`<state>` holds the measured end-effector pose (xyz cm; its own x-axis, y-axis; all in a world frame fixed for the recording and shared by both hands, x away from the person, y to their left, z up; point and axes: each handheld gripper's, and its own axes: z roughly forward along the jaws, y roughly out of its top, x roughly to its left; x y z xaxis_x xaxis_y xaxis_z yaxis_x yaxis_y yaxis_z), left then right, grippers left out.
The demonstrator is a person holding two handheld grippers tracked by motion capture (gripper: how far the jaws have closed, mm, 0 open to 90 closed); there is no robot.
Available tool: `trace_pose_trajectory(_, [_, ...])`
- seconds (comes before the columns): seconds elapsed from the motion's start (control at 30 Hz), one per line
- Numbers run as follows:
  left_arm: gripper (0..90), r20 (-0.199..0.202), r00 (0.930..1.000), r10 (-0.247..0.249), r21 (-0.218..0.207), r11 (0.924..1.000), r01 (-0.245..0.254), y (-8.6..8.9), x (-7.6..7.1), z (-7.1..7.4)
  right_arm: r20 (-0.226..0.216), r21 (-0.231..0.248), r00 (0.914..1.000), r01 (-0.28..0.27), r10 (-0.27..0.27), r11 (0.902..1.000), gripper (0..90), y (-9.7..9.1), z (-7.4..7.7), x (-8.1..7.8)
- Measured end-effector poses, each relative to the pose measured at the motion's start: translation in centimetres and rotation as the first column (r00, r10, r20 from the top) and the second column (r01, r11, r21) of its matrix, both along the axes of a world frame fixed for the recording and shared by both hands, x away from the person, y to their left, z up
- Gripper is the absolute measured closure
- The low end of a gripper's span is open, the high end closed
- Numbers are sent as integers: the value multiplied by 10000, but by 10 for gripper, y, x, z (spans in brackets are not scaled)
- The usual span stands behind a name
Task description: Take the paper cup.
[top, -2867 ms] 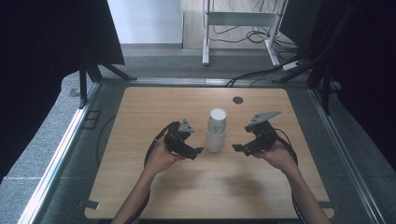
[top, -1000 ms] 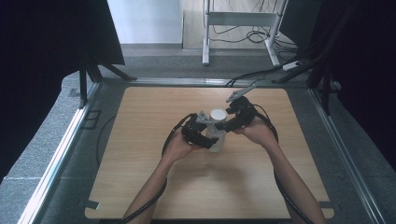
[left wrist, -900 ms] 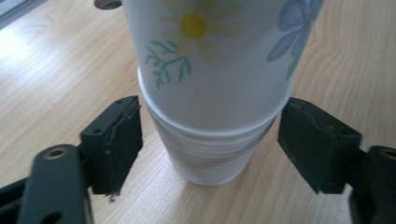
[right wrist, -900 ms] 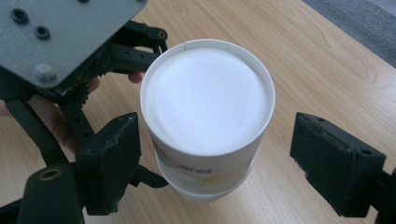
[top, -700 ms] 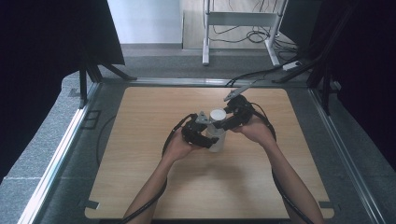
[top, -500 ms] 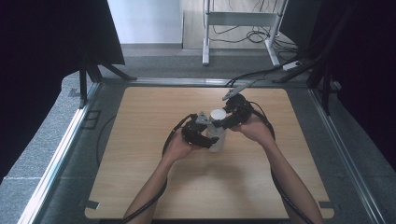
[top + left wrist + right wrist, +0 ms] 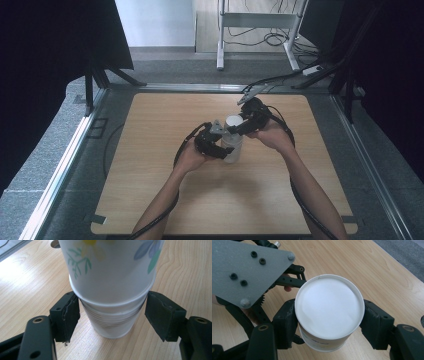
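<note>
A stack of white paper cups (image 7: 233, 140) stands upside down mid-table; the upper one has a flower print (image 7: 112, 267). My left gripper (image 7: 223, 150) is low at the stack's near left. Its jaws stand open around the lower cups (image 7: 112, 322), with a thin gap at each pad (image 7: 71, 315). My right gripper (image 7: 239, 126) comes from the far right at the stack's top. Its pads (image 7: 287, 325) press both sides of the top cup (image 7: 329, 311), so it is shut on it. The left gripper's grey plate (image 7: 247, 267) sits just beyond.
The wooden table (image 7: 160, 125) has bare board all round the stack. Cables (image 7: 182, 145) trail from both grippers along the forearms. A small dark round spot (image 7: 422, 321) lies on the board close to the right gripper. Dark screens stand to either side of the table.
Three seconds ago both grippers were apart, either side of the stack. Both have since closed in on it; over the last second the right one edged slightly farther away.
</note>
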<state>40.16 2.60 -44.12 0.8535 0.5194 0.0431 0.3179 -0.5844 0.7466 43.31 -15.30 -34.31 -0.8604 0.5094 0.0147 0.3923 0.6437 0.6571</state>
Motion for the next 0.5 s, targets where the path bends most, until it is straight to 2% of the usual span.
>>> trace_pose_trajectory(0.5, [281,80,9999,-73,73,9999,72,0,0,0,163,106,9998,-132,130,9999,360,-7,23,-1])
